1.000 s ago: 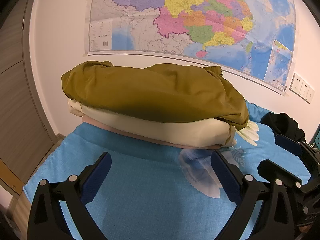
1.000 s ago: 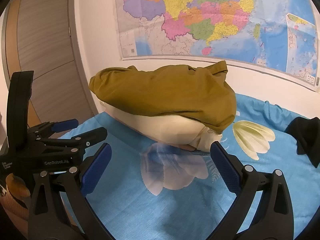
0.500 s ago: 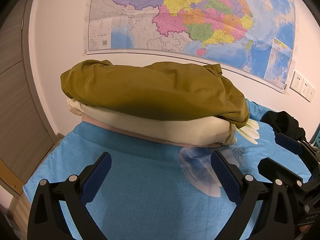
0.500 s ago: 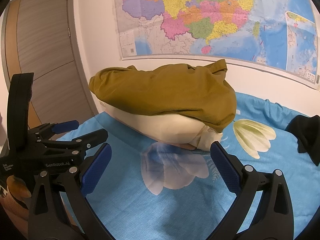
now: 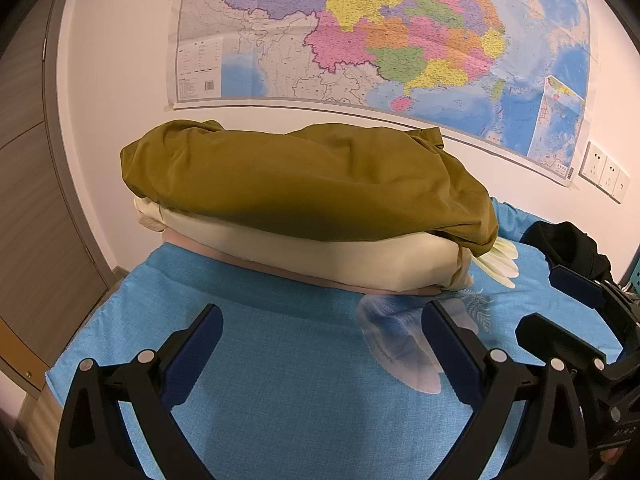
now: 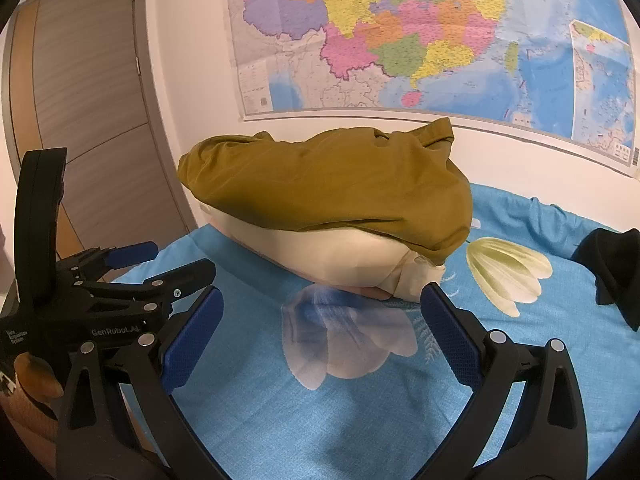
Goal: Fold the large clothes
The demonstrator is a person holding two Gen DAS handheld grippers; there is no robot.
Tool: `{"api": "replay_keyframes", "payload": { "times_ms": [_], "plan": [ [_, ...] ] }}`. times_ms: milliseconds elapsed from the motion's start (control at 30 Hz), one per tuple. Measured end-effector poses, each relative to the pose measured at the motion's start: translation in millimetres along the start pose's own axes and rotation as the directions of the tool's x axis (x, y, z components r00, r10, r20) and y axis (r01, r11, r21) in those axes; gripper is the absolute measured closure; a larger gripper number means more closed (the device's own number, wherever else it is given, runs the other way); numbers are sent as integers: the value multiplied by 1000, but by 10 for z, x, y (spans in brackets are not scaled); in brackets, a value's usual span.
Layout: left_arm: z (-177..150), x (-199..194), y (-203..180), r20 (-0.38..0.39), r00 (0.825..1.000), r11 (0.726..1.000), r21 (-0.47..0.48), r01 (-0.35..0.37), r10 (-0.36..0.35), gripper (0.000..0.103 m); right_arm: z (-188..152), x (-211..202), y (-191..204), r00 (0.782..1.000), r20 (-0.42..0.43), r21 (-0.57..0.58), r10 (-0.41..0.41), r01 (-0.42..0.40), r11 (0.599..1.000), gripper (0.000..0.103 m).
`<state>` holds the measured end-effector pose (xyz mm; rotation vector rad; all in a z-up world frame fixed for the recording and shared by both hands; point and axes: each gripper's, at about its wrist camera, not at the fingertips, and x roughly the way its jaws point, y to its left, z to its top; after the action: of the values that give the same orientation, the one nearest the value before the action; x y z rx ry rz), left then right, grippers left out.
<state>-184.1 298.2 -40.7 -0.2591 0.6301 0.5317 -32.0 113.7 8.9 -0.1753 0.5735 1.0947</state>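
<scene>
Folded pile ahead of 2 empty grippers, next garment off to the right.

An olive-green garment (image 5: pixel 304 184) lies folded on top of a cream garment (image 5: pixel 320 258), and the stack sits on the blue bedsheet (image 5: pixel 288 380) straight ahead of both grippers, near but not touching either. The left gripper (image 5: pixel 320 344) hovers over bare sheet with its jaws spread wide and nothing between them; the right gripper (image 6: pixel 320 336) is just beside it, also spread and empty. A black garment (image 6: pixel 612 268) lies crumpled well to the right of the right gripper, apart from the pile. Judging from this, 1 fold looks finished and the step in hand is moving on; the next move calls for reaching right to the black garment, pinching an edge and spreading it flat on the open sheet.
</scene>
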Motion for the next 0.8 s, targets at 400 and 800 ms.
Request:
{"api": "replay_keyframes", "payload": {
  "times_ms": [400,800],
  "plan": [
    [-6,-2,-17,0,1000,1000,2,1,-1,7,8,8,3,1000,2,2,0,0,1000,6],
    [-4,5,-16,-2,1000,1000,3,1,-1,7,6,8,2,1000,4,2,-1,1,1000,6]
  ]
}}
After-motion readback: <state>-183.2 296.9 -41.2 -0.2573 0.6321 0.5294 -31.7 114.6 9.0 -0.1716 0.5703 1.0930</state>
